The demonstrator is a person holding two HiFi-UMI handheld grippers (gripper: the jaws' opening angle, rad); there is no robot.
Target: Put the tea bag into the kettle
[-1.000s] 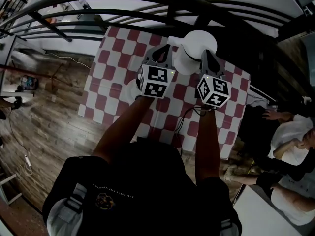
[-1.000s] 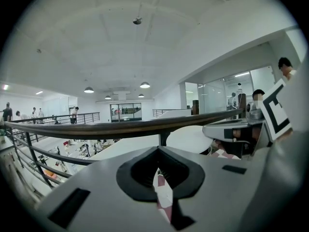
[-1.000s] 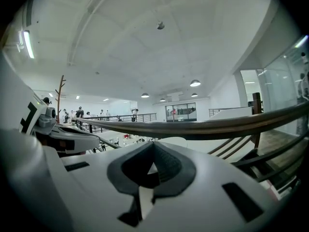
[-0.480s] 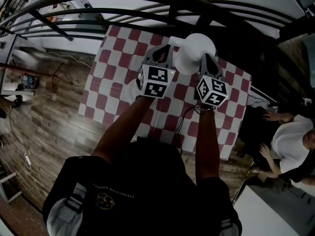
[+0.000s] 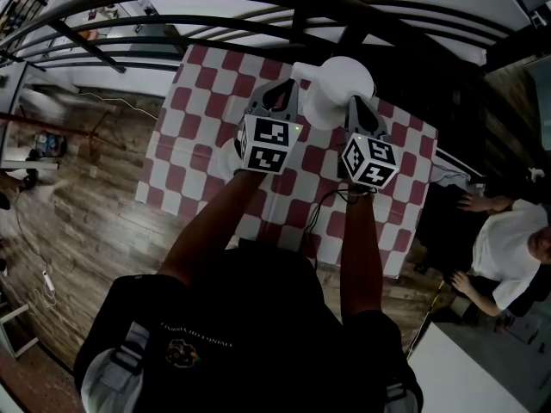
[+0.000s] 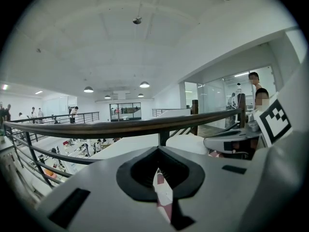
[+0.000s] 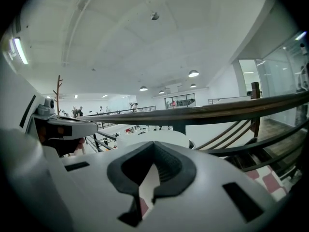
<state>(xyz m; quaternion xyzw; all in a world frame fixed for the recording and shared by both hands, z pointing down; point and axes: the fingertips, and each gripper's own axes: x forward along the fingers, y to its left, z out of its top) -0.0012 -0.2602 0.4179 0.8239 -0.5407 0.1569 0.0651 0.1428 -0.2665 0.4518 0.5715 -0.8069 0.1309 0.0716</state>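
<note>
A white kettle [image 5: 340, 89] stands at the far side of a red and white checked table [image 5: 194, 132]. My left gripper [image 5: 282, 93] is just left of the kettle, and its jaws are pressed together with nothing between them. My right gripper [image 5: 356, 103] is at the kettle's near right side, also shut and empty. In the left gripper view the kettle's pale top [image 6: 190, 143] lies ahead of the shut left gripper [image 6: 157, 151]. In the right gripper view the kettle [image 7: 154, 138] lies ahead of the shut right gripper [image 7: 153, 144]. I see no tea bag in any view.
A small white object [image 5: 225, 157] lies on the table, half hidden by the left gripper's marker cube. A dark cable [image 5: 323, 205] runs over the near part of the cloth. A dark railing [image 5: 258, 15] runs beyond the table. A seated person [image 5: 508, 248] is at the right.
Both grippers have stayed almost still beside the kettle. The seated person at the right has shifted.
</note>
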